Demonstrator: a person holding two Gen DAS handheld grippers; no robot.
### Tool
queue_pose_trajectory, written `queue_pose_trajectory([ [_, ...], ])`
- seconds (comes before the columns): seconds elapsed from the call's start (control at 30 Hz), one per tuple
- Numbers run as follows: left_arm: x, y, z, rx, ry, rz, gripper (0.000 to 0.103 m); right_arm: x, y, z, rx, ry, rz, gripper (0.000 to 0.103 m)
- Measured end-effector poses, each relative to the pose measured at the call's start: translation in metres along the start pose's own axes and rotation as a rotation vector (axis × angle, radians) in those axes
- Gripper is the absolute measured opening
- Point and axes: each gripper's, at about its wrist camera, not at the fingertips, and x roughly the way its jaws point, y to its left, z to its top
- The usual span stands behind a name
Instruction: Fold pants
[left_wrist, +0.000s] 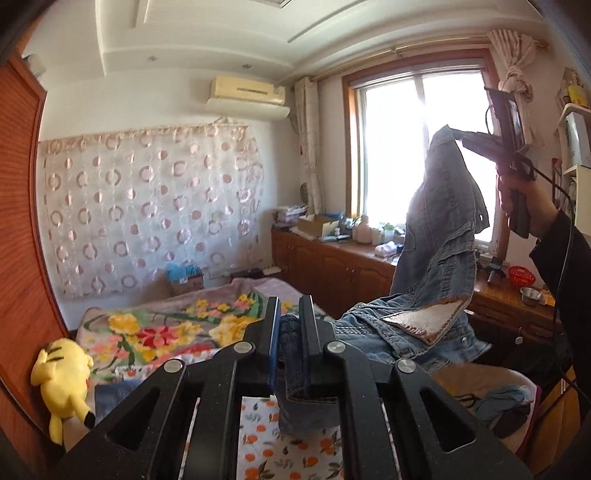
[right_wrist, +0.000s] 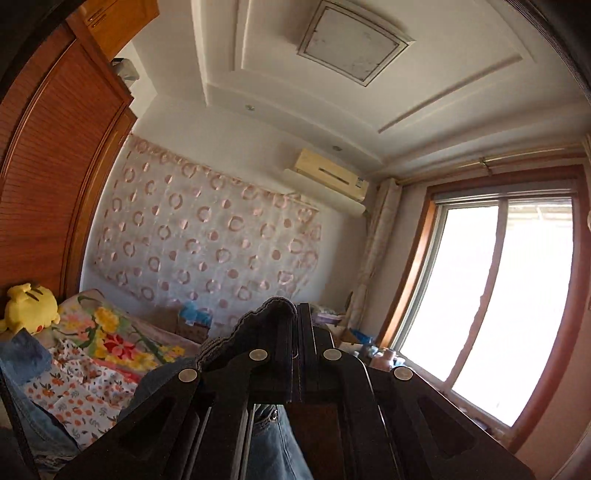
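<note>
The soft, limp, fairly heavy blue denim pants (left_wrist: 439, 236) are pinched at the waistband by both the left tongs (left_wrist: 290, 332) and the right tongs (right_wrist: 293, 332), the best hold.

blue denim pants (left_wrist: 439, 236), yellow plush toy (left_wrist: 62, 376) — floral blanket (left_wrist: 155, 328)

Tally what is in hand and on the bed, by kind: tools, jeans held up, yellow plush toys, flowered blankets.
Tools: 2, left tool and right tool, each shut on the jeans
Jeans: 1, denim jeans held up between the two
Plush toys: 1, yellow plush toy
Blankets: 1, flowered blanket
Total: 5
</note>
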Motion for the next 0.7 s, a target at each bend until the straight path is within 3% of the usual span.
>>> queue_pose_trajectory([
  [0.2,0.014,0.027,-0.059,-0.005,0.101,0.093,0.011,0.034,0.104,-0.029,-0.051,0.047,0.149,0.002],
  [0.33,0.02,0.047,-0.087,-0.049,0.155,0.124,0.011,0.058,0.187,-0.044,-0.07,0.071,0.25,0.002],
  [0.7,0.032,0.106,-0.188,-0.177,0.32,0.19,0.011,0.139,0.369,-0.07,-0.079,0.127,0.515,0.002],
])
